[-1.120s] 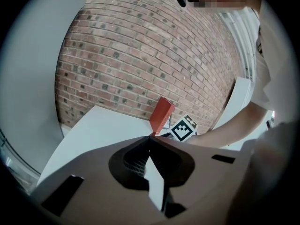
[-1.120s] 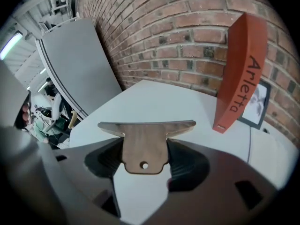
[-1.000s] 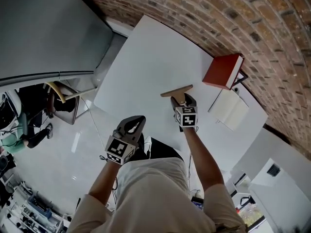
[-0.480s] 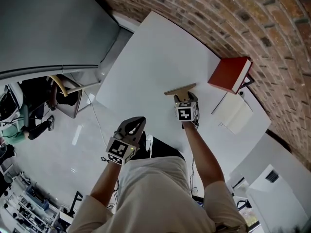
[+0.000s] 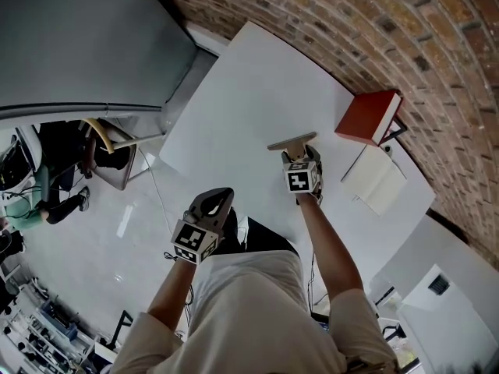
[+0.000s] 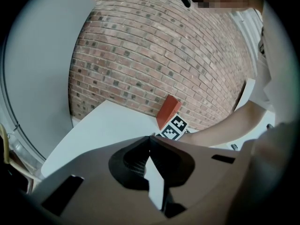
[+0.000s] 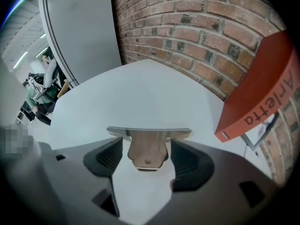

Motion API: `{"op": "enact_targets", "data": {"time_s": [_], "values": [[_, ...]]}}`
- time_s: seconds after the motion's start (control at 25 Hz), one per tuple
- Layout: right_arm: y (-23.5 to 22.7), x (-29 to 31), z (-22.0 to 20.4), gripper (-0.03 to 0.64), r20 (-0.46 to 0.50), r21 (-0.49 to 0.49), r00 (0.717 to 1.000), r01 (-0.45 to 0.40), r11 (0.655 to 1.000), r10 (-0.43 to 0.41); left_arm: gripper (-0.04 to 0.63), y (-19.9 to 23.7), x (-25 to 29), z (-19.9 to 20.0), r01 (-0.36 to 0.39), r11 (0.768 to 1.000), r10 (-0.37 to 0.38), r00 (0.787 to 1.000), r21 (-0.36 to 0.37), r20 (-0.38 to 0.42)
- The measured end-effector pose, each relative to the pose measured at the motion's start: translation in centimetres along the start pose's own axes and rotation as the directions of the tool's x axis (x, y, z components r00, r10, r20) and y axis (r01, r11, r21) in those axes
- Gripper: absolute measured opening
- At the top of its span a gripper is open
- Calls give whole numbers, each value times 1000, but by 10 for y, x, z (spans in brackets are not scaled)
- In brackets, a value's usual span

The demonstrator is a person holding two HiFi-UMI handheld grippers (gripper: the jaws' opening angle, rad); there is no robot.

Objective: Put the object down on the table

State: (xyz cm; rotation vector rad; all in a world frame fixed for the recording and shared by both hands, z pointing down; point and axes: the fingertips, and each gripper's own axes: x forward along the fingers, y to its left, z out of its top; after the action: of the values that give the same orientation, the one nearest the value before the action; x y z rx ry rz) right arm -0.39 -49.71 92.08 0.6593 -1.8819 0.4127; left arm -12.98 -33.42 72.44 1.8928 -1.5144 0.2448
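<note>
A scraper (image 5: 292,142) with a wooden handle and a flat metal blade lies on the white table (image 5: 249,92). In the right gripper view its handle (image 7: 147,151) sits between the two pads with a thin gap on each side. My right gripper (image 5: 298,156) stands around that handle, and its jaws are opening. My left gripper (image 5: 221,195) hangs off the table's near edge, over the floor. It is shut with nothing in it, and its tips (image 6: 151,138) meet.
A red book (image 5: 366,117) leans on a black stand by the brick wall, just right of the scraper. A white open notebook (image 5: 378,179) lies nearer me. A grey panel (image 5: 78,45) and a seated person (image 5: 39,201) are at the left.
The right gripper and the scraper have stayed at almost the same spot on the table; the view has shifted a little. The left gripper has not moved.
</note>
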Motion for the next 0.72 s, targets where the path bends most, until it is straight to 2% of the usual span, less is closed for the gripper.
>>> {"op": "enact_targets", "data": {"time_s": [0.24, 0.72], "values": [[3, -38, 5, 307, 52, 39, 998, 24, 999, -26, -6, 1, -22, 9, 19, 999, -20, 999, 26, 32], [36, -174, -7, 287, 217, 225, 972, 38, 974, -89, -6, -6, -101, 5, 93, 990, -99, 994, 108, 53]]}}
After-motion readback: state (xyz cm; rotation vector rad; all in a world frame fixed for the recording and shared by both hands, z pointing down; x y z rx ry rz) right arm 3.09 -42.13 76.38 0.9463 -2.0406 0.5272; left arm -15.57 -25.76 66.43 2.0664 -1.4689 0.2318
